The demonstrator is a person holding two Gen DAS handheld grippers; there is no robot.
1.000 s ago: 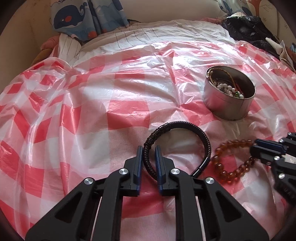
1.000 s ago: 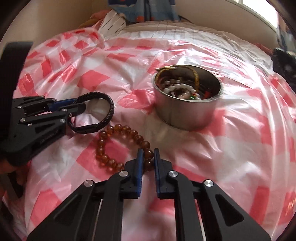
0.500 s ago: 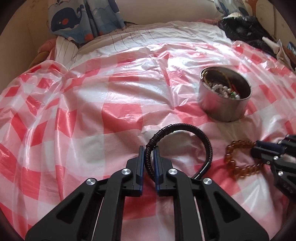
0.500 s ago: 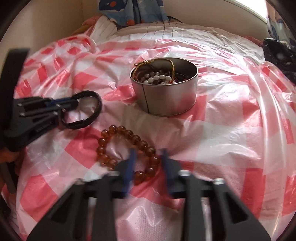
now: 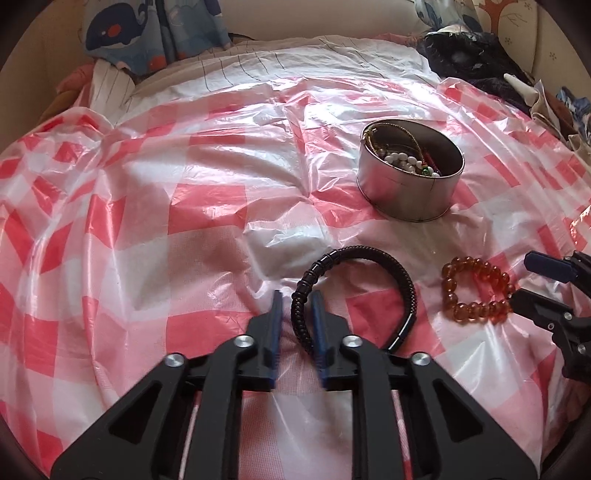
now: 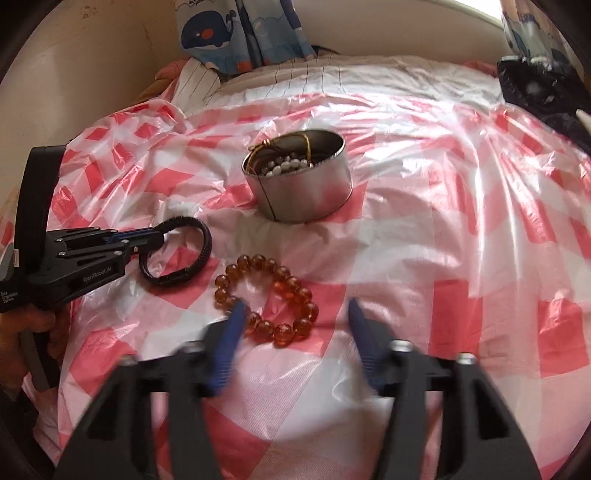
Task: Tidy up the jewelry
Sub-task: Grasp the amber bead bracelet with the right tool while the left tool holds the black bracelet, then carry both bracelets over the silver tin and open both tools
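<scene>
A black braided bracelet (image 5: 402, 280) lies on the checked plastic sheet. One side of it runs between the fingers of my left gripper (image 5: 296, 299), whose jaws are opening and no longer press on it. An amber bead bracelet (image 6: 291, 284) lies flat just ahead of my right gripper (image 6: 296, 308), whose jaws are opening wide with the near beads between them, untouched. Beyond both stands a round metal tin (image 6: 306, 195) holding pearls and a gold chain. The left wrist view also shows the tin (image 5: 406, 192), the amber bracelet (image 5: 448, 284) and the right gripper (image 5: 521, 280).
The red-and-white plastic sheet (image 5: 207, 206) covers a soft, wrinkled bed. Whale-print fabric (image 5: 147, 33) hangs at the back, and dark clothing (image 5: 476, 55) is heaped at the back right. A person's hand (image 6: 33, 328) holds the left gripper (image 6: 159, 236) at the left edge.
My right gripper has opened wide and released the amber bracelet, which now lies on the sheet. My left gripper's jaws have loosened around the black bracelet.
</scene>
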